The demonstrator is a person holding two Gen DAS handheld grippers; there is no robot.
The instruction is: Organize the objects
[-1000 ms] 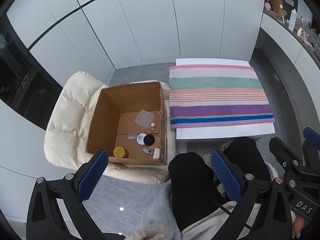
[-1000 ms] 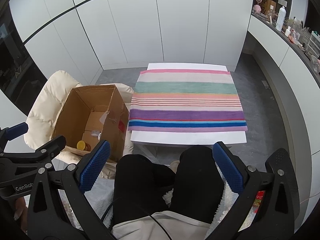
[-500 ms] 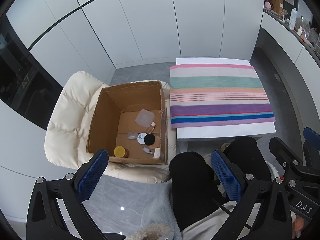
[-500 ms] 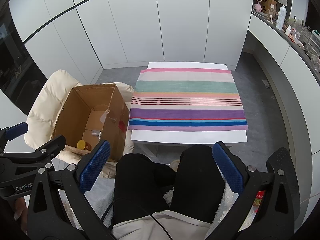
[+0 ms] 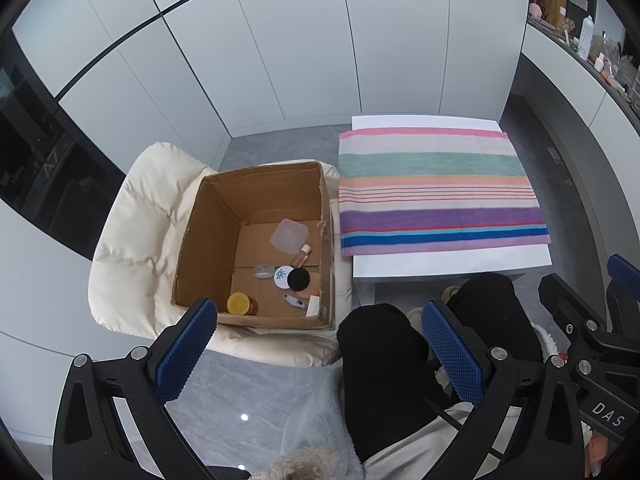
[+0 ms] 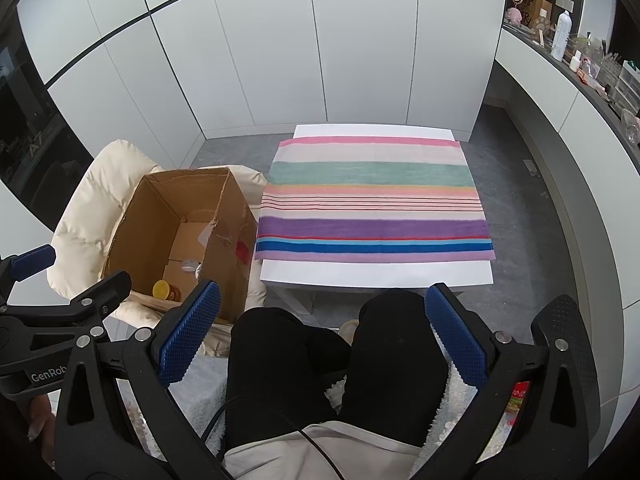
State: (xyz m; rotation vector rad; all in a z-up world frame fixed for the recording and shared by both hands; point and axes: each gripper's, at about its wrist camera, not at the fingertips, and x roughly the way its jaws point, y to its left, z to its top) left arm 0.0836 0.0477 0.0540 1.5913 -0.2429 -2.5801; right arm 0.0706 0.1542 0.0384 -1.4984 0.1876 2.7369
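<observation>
1. The left gripper (image 5: 319,322) is being held high above the person's lap, jaws spread wide, nothing between them. The right gripper (image 6: 322,318) is being held likewise, wide and empty.
2. Small objects are being kept in the cardboard box (image 5: 208,240) on the cream chair (image 5: 132,216): a clear lid (image 5: 289,235), a small bottle (image 5: 302,254), a white round tin (image 5: 284,276), a black round compact (image 5: 298,279) and a yellow-capped jar (image 5: 238,303), all loose on the box floor.
3. The striped cloth (image 6: 374,200) is being left flat on the white table (image 6: 376,272); nothing is lying on it.
4. Step in hand: not being settled here. The scene fits either objects waiting to be laid out on the cloth, or objects already gathered into the box.
5. Any reach into the box is being constrained by its tall walls; a steep descent is called for.
</observation>
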